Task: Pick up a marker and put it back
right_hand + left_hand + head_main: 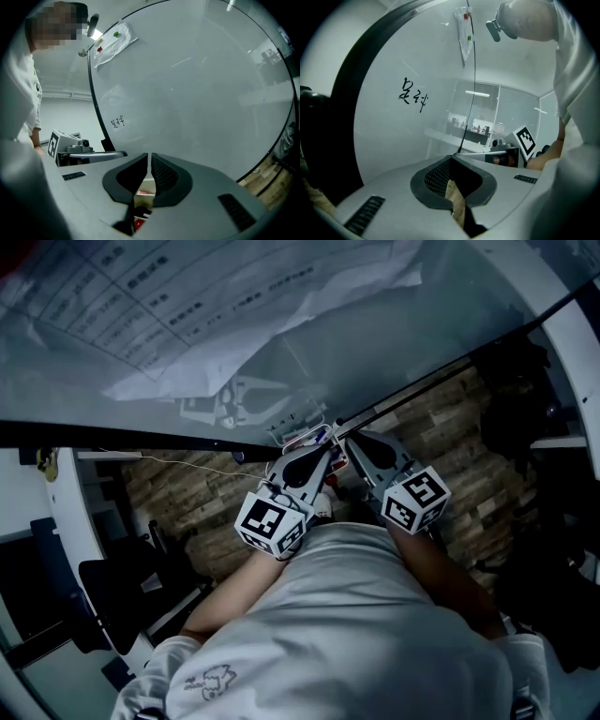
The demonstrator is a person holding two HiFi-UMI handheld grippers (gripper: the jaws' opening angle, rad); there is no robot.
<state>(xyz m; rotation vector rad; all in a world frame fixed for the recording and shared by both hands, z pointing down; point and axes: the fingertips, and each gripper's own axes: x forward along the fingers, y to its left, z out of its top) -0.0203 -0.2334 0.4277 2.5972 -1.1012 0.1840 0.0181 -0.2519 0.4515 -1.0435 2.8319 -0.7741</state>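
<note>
Both grippers are held side by side just below a whiteboard. Markers with red and blue caps lie in a small white tray on the board's lower edge. My left gripper points at the tray, its jaws closed together with nothing between them. Close to its right, my right gripper also has its jaws together and empty. Under its jaws, the right gripper view shows the white tray and a red marker cap.
A printed paper sheet hangs on the whiteboard, pinned by red and green magnets. Black handwriting is on the board. Below is a wood-pattern floor, with a dark chair base at the left.
</note>
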